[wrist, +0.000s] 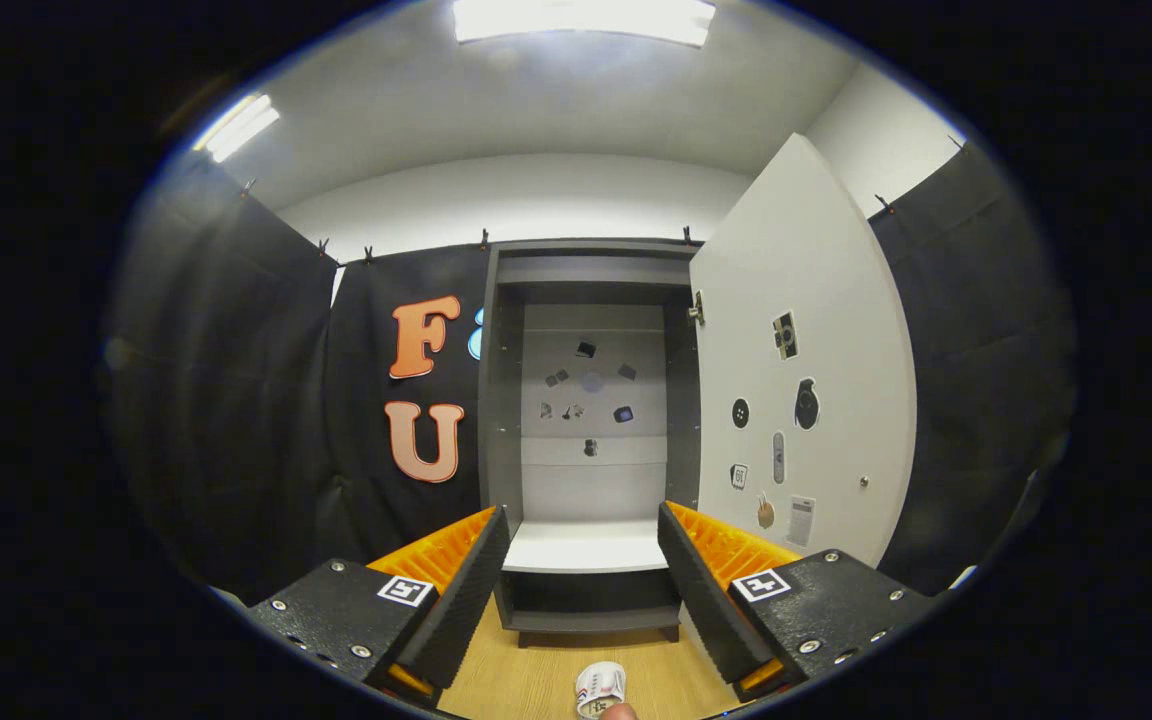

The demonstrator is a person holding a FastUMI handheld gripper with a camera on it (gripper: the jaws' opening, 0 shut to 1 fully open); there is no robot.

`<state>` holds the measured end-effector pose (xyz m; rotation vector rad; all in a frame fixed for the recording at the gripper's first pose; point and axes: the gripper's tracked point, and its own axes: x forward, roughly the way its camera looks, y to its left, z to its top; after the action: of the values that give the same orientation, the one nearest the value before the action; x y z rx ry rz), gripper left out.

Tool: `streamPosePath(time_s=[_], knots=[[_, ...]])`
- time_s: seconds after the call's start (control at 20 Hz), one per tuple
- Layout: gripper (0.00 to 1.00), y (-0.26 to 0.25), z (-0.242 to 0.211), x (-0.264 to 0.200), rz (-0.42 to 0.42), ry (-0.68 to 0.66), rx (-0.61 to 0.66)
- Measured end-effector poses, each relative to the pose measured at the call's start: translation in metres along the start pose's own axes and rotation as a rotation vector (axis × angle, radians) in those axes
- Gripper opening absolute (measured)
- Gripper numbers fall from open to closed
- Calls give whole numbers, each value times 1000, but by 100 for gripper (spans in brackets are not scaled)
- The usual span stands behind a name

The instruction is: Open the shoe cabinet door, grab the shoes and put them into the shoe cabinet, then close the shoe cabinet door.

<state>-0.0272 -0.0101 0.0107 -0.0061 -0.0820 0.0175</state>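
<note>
The grey shoe cabinet (pixel 586 300) stands straight ahead with its white door (pixel 816 400) swung wide open to the right. Its white shelf (pixel 584 548) lies bare just beyond my fingertips, and a lower compartment sits under it. My gripper (pixel 584 570) is open, with nothing between its fingers. A white shoe (pixel 600 688) with red and blue marks lies on the wooden floor below, between the fingers and nearer than the cabinet; it is partly cut off.
Small stickers dot the cabinet's back panel (pixel 591 390) and the inner face of the door. A small knob (pixel 864 482) sits near the door's free edge. Black cloth walls (pixel 236 400) close in on both sides of the cabinet.
</note>
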Motion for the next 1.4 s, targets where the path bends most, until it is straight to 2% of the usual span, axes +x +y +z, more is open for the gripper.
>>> streamPosePath(time_s=[0.15,0.3,0.85,1.25,1.4], knots=[[93,6,-19,2,2,31,-1],[93,12,-61,9,6,103,-3],[94,18,-261,15,29,490,42],[94,19,-412,8,32,775,123],[94,17,-453,5,29,844,124]])
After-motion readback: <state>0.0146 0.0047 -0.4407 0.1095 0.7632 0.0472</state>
